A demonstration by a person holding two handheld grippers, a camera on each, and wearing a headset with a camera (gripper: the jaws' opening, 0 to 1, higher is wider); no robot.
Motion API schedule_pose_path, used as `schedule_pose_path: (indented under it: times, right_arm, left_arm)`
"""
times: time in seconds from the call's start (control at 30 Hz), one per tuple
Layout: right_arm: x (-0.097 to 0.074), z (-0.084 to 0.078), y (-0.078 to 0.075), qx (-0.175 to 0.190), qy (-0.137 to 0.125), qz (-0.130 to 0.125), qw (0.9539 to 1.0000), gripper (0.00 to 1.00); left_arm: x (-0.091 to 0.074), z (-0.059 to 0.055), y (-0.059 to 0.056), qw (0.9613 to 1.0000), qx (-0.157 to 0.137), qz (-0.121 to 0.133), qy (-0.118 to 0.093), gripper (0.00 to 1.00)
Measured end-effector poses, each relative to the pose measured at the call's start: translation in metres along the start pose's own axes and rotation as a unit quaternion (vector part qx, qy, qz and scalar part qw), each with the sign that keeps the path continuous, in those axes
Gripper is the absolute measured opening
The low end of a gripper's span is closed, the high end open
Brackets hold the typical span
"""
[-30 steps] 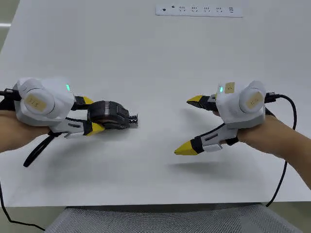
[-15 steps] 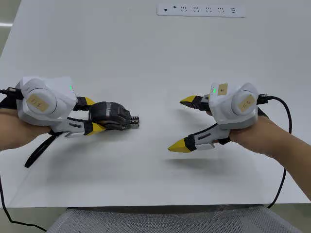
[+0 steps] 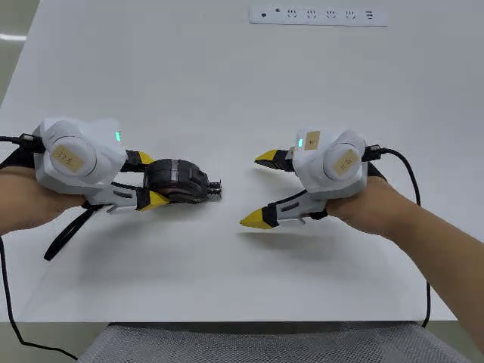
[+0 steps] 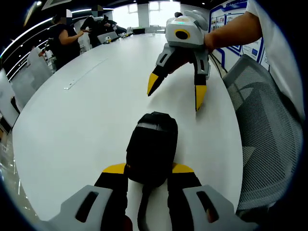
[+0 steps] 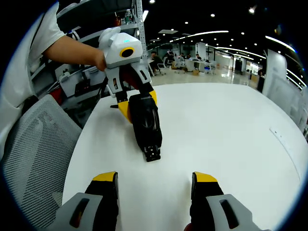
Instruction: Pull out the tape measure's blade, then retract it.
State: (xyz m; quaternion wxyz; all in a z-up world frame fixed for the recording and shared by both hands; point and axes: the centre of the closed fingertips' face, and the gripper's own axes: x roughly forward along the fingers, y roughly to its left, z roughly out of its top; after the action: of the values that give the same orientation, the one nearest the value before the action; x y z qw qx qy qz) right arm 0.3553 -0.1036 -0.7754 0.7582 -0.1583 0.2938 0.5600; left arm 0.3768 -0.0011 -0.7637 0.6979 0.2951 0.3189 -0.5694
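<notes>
Head view, black tape measure (image 3: 178, 181) on white workbench (image 3: 227, 91), blade tip (image 3: 215, 189) at case mouth, case clamped in left gripper (image 3: 151, 179), right gripper (image 3: 259, 189) near, facing it, jaws spread wide, empty, power strip (image 3: 318, 14) at far edge, mesh chair (image 3: 249, 344) at near edge

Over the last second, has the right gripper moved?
Yes: the right gripper has come left, toward the tape measure, judged against the power strip farther back.
</notes>
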Motion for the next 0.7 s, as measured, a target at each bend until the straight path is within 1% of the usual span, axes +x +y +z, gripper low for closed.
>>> schedule_pose_path:
  times: [0.1,0.23,0.3,0.37,0.43,0.5,0.53,0.7]
  right_arm:
    - [0.006,0.004,0.000,0.000,-0.003,0.000,1.0000,0.58]
    - [0.012,0.007,0.003,-0.004,-0.007,0.009,0.9999,0.51]
    - [0.016,0.008,0.004,-0.003,-0.008,0.011,0.9999,0.51]
    - [0.019,0.008,0.005,-0.007,-0.008,0.015,0.9998,0.47]
    - [0.022,0.010,0.003,-0.014,-0.009,0.009,0.9998,0.45]
    - [0.024,0.012,0.001,-0.010,-0.015,0.011,0.9998,0.43]
    - [0.026,0.012,-0.002,-0.015,-0.015,0.004,0.9998,0.41]
    - [0.033,0.012,0.000,-0.027,-0.016,0.011,0.9994,0.33]
  left_arm:
    - [0.000,0.000,0.000,1.0000,0.002,0.000,0.001,0.27]
    - [0.001,-0.001,0.000,1.0000,0.001,0.000,0.001,0.27]
    - [0.001,-0.001,0.000,1.0000,0.001,0.000,0.001,0.27]
    - [0.001,-0.001,0.000,1.0000,0.002,0.000,0.002,0.27]
    - [0.001,-0.001,0.000,1.0000,0.002,-0.001,0.002,0.27]
    - [0.001,-0.001,0.000,1.0000,0.002,-0.001,0.002,0.27]
    - [0.001,-0.001,0.000,1.0000,0.002,-0.001,0.002,0.27]
    - [0.001,-0.001,0.000,1.0000,0.003,-0.001,0.003,0.27]
